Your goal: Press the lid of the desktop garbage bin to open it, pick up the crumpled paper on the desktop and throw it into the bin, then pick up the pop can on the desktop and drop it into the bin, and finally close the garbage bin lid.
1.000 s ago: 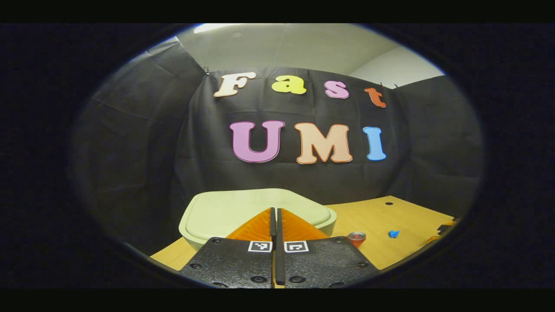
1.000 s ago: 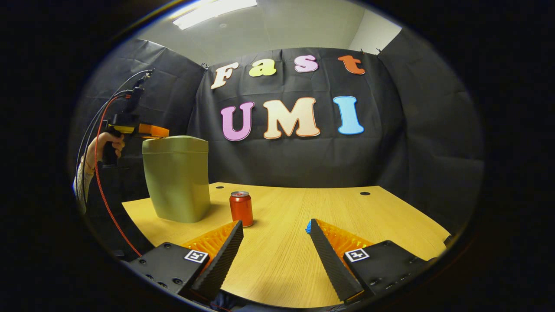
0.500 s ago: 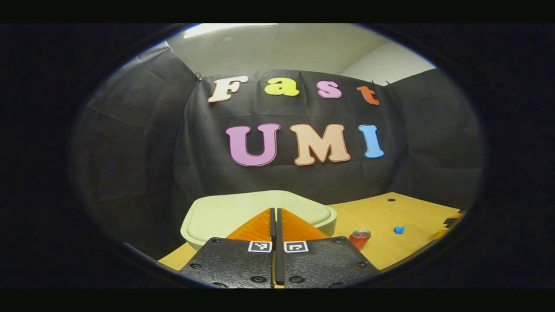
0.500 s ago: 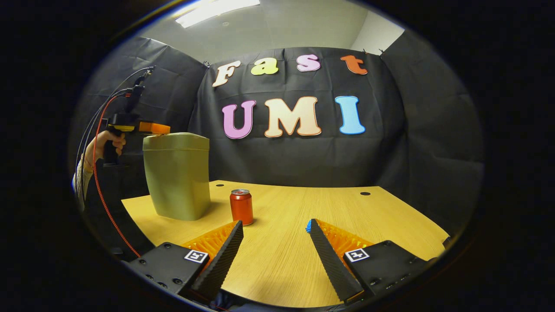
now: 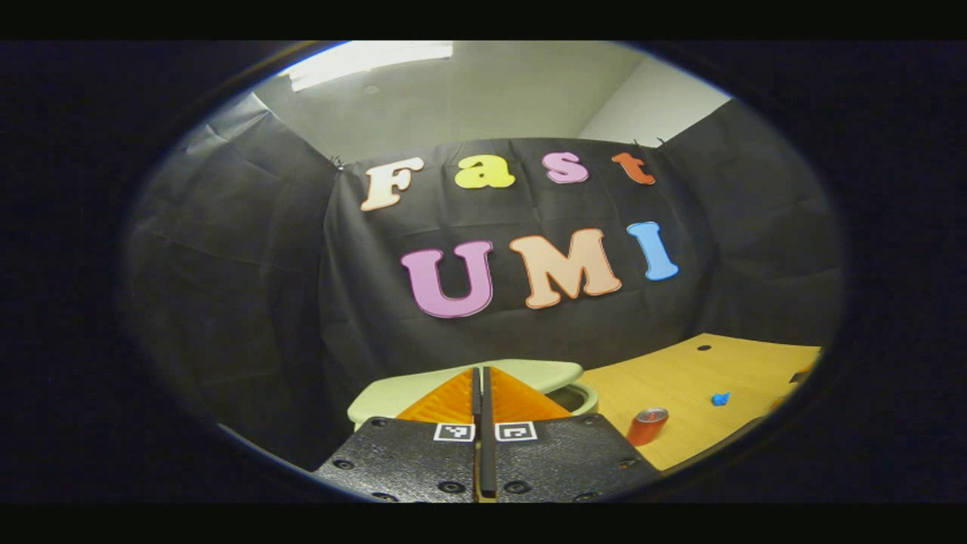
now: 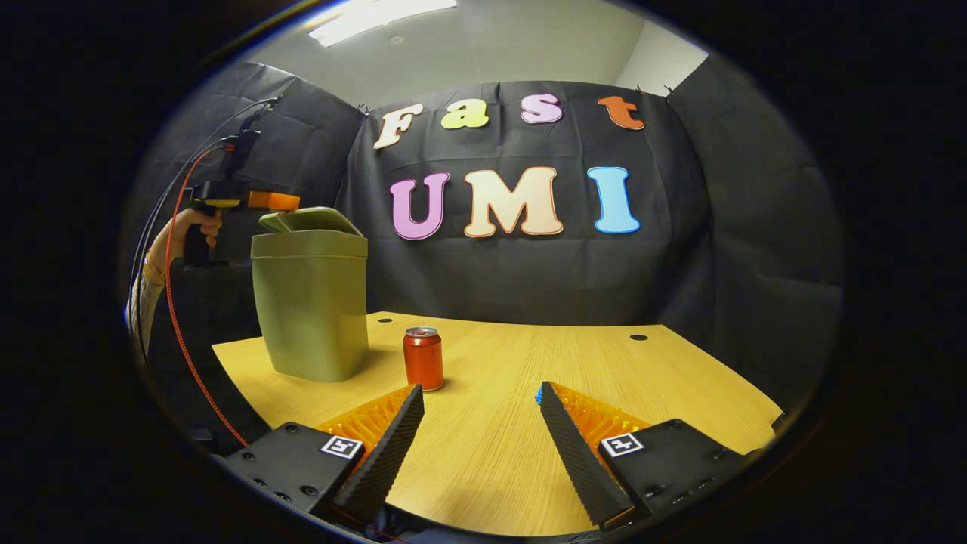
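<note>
The pale green bin (image 6: pixel 310 302) stands at the table's left end with its lid (image 6: pixel 313 221) tilted up. In the left gripper view the lid (image 5: pixel 408 389) slopes under my shut left gripper (image 5: pixel 480 372), and a dark gap of the bin's mouth (image 5: pixel 568 397) shows to its right. From the right gripper view, the left gripper (image 6: pixel 293 201) hovers at the lid's left edge, held by a hand (image 6: pixel 185 227). The red pop can (image 6: pixel 423 359) stands upright beside the bin. My right gripper (image 6: pixel 480 391) is open, low over the table. The blue crumpled paper (image 6: pixel 538 394) peeks from behind its right finger.
The wooden table (image 6: pixel 680 378) has two small round holes near its far edge. Black cloth walls close the booth behind and to both sides. A red cable (image 6: pixel 177 332) hangs from the left gripper past the table's left edge. The can (image 5: pixel 647 427) and paper (image 5: pixel 720 397) lie right of the bin.
The bin lid, flat and shut before, has sprung up and now tilts open. My left gripper has risen a little and tipped with it. The right gripper has stayed put.
</note>
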A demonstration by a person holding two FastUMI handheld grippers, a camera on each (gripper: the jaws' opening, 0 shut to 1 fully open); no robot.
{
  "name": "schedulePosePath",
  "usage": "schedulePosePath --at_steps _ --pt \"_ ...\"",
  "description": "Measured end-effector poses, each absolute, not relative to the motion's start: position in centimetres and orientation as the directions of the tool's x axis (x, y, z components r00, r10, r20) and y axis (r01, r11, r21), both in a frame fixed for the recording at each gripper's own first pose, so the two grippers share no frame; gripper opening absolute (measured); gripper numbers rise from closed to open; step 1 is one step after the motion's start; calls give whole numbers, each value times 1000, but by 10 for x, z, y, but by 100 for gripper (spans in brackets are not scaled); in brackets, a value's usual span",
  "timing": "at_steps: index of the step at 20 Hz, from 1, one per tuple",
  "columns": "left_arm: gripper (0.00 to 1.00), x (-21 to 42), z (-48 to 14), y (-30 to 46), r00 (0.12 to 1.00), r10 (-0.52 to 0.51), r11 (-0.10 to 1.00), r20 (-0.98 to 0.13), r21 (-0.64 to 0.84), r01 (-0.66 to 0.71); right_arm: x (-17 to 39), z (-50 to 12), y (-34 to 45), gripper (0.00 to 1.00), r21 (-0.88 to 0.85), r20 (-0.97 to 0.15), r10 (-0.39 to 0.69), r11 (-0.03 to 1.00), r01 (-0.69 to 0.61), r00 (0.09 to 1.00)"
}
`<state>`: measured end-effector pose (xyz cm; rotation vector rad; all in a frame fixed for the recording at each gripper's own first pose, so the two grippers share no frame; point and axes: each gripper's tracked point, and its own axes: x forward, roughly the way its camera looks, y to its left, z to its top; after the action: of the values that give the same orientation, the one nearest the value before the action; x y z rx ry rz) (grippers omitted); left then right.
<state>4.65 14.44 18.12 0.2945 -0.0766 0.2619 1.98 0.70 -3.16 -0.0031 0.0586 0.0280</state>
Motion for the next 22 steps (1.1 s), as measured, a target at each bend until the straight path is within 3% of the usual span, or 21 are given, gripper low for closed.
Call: schedulePosePath --at_steps 4,9,22 --pt "0 47 204 130 961 221 930 166 262 -259 17 -28 2 98 2 -49 18 1000 -17 999" --pt "0 33 189 106 975 157 961 158 204 -188 15 -23 -3 98 12 -32 4 1000 -4 999" --pt "0 6 63 5 993 -102 991 61 89 96 25 -37 -4 98 0 -63 -11 1000 11 998"
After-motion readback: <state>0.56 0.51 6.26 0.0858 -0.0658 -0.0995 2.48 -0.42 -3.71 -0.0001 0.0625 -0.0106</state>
